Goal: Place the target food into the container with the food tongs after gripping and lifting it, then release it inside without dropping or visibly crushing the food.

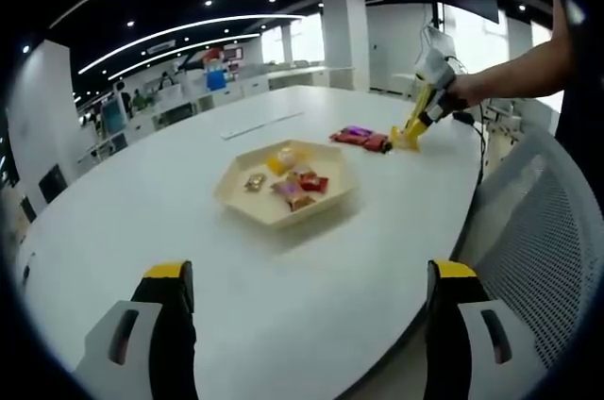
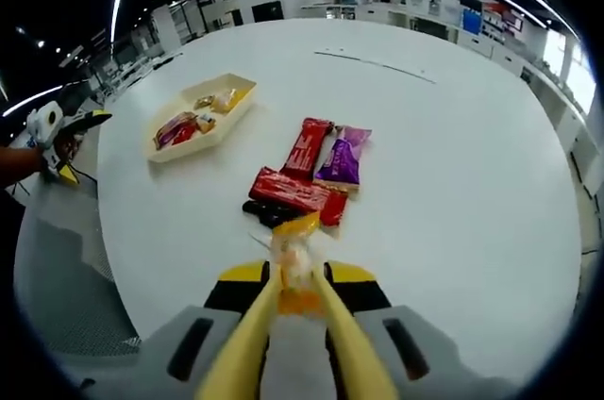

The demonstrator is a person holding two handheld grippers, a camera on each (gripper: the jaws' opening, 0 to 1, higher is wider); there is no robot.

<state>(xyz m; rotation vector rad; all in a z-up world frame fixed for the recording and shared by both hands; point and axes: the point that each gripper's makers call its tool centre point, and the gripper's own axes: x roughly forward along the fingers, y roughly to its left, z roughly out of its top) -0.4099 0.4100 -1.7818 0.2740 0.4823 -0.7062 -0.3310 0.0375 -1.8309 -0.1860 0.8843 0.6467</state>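
Yellow-wrapped food [image 2: 294, 251] sits pinched between the tips of the yellow food tongs [image 2: 283, 334], which the right gripper [image 2: 296, 301] squeezes between its jaws, just above the white table [image 2: 453, 183] near its rounded edge. Touching or just beyond it lie a dark packet [image 2: 269, 214], a red packet [image 2: 297, 194], a second red bar [image 2: 307, 148] and a purple packet [image 2: 342, 157], bunched together on the tabletop. Farther along the same edge stands the pale hexagonal container [image 1: 283, 209], with several small wrapped snacks [image 1: 300, 183] already lying inside it. In the left gripper view the right gripper [image 1: 415, 126] shows beyond the container, held by a person's hand [image 1: 458, 91] with the tongs pointing down at the packets. The left gripper [image 1: 311, 325] hovers over the near edge with its jaws spread wide, gripping nothing. A mesh chair [image 1: 547, 249] stands beside the table. Around it stretches an open office with ceiling light strips, white pillars and bright windows.
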